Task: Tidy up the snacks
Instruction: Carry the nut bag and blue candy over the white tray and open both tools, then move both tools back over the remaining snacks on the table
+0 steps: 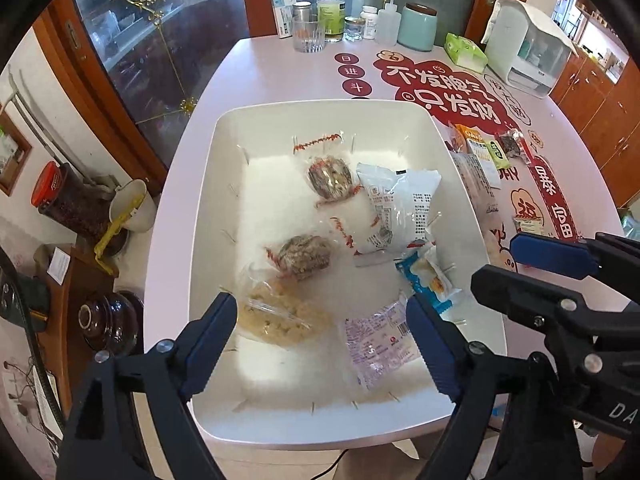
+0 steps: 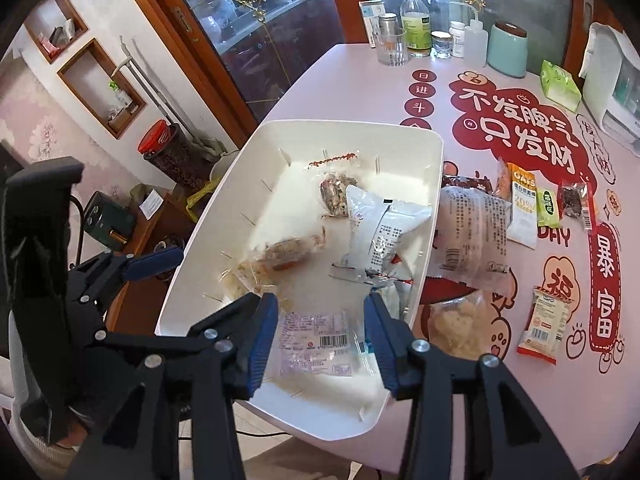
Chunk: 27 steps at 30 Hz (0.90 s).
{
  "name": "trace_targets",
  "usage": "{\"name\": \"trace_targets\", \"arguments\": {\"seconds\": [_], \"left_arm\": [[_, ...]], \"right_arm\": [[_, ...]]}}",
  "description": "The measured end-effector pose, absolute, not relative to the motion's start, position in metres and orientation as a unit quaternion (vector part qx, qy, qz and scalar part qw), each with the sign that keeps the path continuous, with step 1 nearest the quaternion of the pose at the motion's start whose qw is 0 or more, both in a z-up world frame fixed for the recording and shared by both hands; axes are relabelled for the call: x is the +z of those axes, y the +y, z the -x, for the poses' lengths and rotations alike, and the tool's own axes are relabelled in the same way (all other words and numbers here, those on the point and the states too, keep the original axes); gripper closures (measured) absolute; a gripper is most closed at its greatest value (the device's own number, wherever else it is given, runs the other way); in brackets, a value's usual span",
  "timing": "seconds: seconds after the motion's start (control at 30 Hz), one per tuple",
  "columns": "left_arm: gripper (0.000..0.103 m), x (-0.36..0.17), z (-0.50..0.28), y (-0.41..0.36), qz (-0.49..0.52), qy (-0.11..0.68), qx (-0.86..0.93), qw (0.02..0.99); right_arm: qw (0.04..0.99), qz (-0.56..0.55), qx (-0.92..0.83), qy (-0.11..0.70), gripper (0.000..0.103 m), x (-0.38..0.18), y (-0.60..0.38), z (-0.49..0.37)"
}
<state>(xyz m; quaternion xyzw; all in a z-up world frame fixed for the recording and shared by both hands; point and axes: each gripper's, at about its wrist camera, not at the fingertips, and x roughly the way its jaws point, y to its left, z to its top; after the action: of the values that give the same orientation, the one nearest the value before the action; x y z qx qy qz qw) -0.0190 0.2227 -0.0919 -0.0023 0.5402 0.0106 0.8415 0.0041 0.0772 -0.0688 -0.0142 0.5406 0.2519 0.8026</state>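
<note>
Pink table (image 2: 460, 420), white bin (image 1: 332, 424) below both grippers: left gripper (image 1: 322, 316) wide apart, right gripper (image 2: 320, 316) part-open, both empty; risk: 2 tools colliding over the lilac packet (image 2: 316, 344).

Tray wall (image 2: 420, 264) hides blue-white snack packet (image 2: 394, 300).

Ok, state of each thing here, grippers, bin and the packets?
Left gripper: open over the bin, holding nothing.
Right gripper: open over the bin, holding nothing.
Bin: open-topped, holds several packets.
Lilac packet: flat in the bin, loose between the jaws.
White bag: in the bin.
Oats packet: on the table, outside the bin.
Orange-ended packet: on the table, outside the bin.
</note>
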Motion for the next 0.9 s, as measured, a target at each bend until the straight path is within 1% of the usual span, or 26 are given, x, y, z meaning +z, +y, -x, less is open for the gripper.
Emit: {"name": "trace_targets", "arguments": {"seconds": [0.57,0.9], "left_arm": [[0.017,-0.092,0.019,0.21,0.001,0.548,0.006,0.837],[0.017,-0.083,0.002,0.207,0.027,0.543,0.011,0.839]], "right_arm": [[0.811,0.001,0.231,0.538,0.057,-0.068,0.053,0.003],[0.816,-0.013,0.221,0.534,0.057,-0.067,0.026,0.0]]}}
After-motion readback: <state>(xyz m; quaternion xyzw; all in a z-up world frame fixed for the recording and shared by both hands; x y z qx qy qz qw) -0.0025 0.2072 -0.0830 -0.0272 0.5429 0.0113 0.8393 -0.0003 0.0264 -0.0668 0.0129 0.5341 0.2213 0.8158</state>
